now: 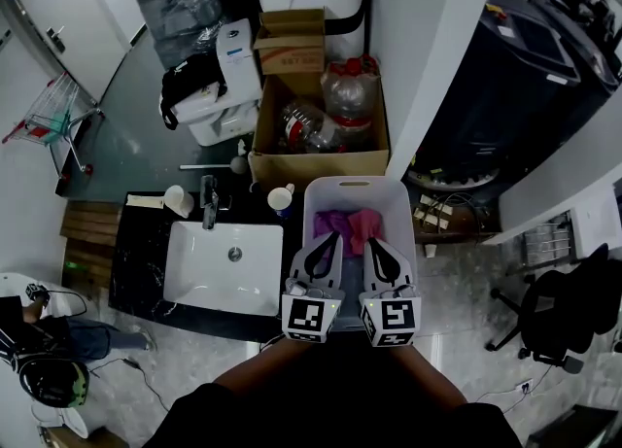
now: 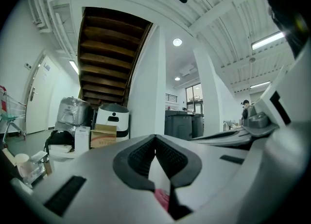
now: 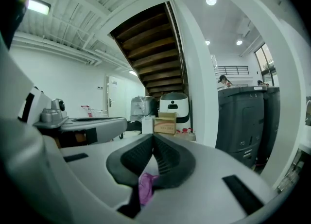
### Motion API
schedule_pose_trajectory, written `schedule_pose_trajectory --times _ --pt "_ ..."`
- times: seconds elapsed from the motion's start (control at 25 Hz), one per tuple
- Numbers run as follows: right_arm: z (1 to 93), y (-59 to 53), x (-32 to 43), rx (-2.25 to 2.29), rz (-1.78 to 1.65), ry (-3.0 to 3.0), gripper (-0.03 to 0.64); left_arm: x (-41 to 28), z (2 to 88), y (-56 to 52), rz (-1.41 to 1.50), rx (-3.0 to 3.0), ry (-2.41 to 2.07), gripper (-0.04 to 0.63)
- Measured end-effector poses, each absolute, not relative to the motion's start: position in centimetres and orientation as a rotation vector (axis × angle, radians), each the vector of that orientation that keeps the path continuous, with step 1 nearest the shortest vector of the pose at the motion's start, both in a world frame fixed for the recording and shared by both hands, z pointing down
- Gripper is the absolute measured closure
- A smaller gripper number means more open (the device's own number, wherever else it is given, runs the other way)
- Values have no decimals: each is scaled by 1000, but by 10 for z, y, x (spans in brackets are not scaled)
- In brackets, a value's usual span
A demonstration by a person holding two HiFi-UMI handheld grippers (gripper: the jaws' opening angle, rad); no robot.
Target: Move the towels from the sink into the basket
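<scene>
Left claw (image 1: 337, 233) and right claw (image 1: 372, 239), both above basket (image 1: 355, 184).
Head view: one basket just right of table (image 1: 136, 271) edge, two towels inside, purple towel (image 1: 330, 222) and pink towel (image 1: 364, 224); one sink (image 1: 209, 276), two cups (image 1: 178, 200) (image 1: 281, 198) behind; claws side by side within basket rim. Left gripper view: left claw (image 2: 155, 136) closed tip to tip, gripping nothing. Right gripper view: right claw (image 3: 153, 135) the same.

Two hand-held units, left gripper (image 1: 332, 236) and right gripper (image 1: 373, 240): pale grey tapering shells, black ribbed pads (image 2: 138, 157) lining the jaws, black slot markings on the flanks. Marker cubes (image 1: 308, 318) at 6 o'clock of each shell: white, black square patterns. Wearer's dark top (image 1: 340, 419).
</scene>
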State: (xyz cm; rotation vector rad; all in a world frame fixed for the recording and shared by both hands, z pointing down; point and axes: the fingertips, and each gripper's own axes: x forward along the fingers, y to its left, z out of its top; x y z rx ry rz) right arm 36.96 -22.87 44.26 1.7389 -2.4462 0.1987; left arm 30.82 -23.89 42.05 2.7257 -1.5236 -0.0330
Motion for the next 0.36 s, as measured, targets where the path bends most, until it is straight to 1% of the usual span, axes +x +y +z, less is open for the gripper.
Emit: schedule_pose_trajectory --times 0.36 --pt "440 -221 370 1763 179 -2425 597 301 422 -234 -33 2712 -1522 583"
